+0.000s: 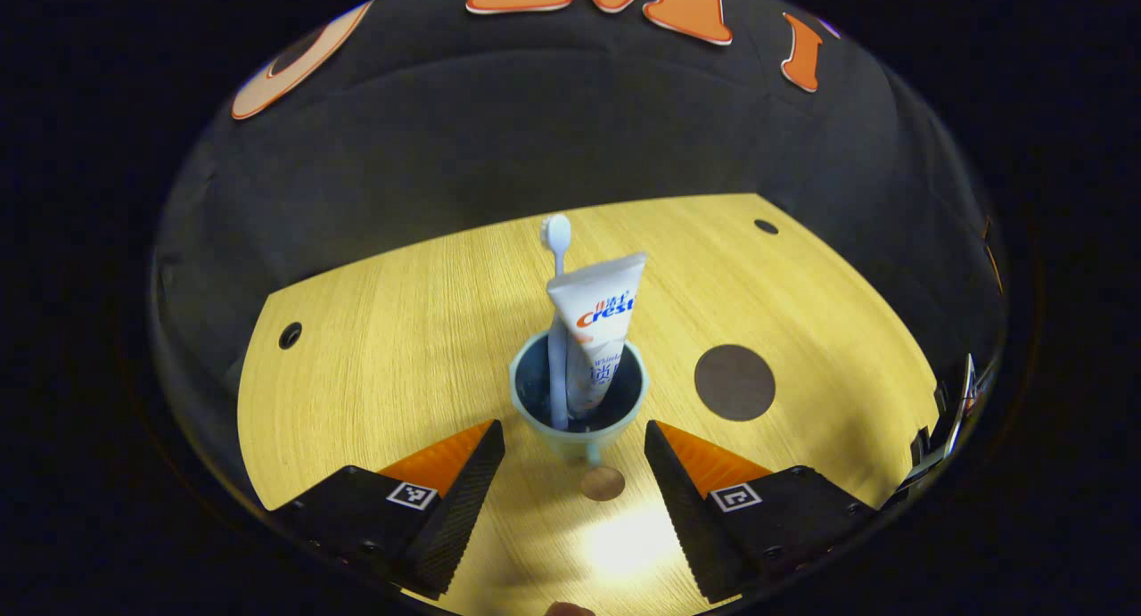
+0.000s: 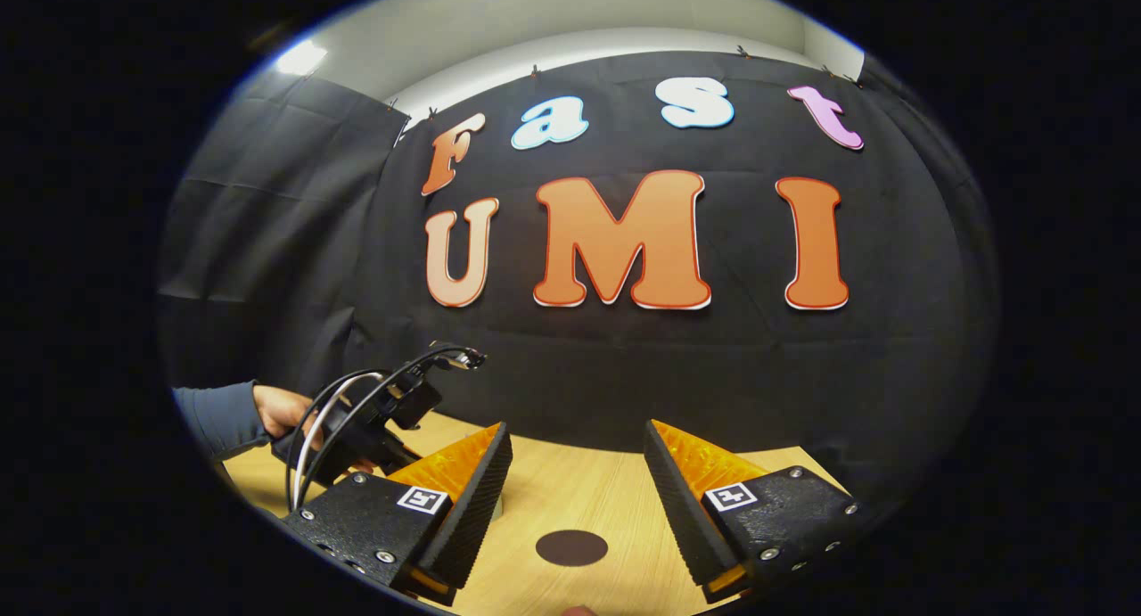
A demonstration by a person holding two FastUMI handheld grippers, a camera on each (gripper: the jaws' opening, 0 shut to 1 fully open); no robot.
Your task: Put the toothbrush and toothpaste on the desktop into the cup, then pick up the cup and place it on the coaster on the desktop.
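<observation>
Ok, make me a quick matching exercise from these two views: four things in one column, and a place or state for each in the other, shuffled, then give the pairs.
Things
1. toothpaste
2. cup
3. coaster
4. left gripper

Places or states
A. bare on the desktop, nothing on it
B. open, a finger on either side of the cup
C. standing in the cup beside the toothbrush
D. on the desktop, off the coaster

Pairs: 1-C, 2-D, 3-A, 4-B

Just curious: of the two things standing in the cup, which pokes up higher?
The slim white toothbrush; its head rises above the flat crimped end of the wider white toothpaste tube beside it.
</observation>
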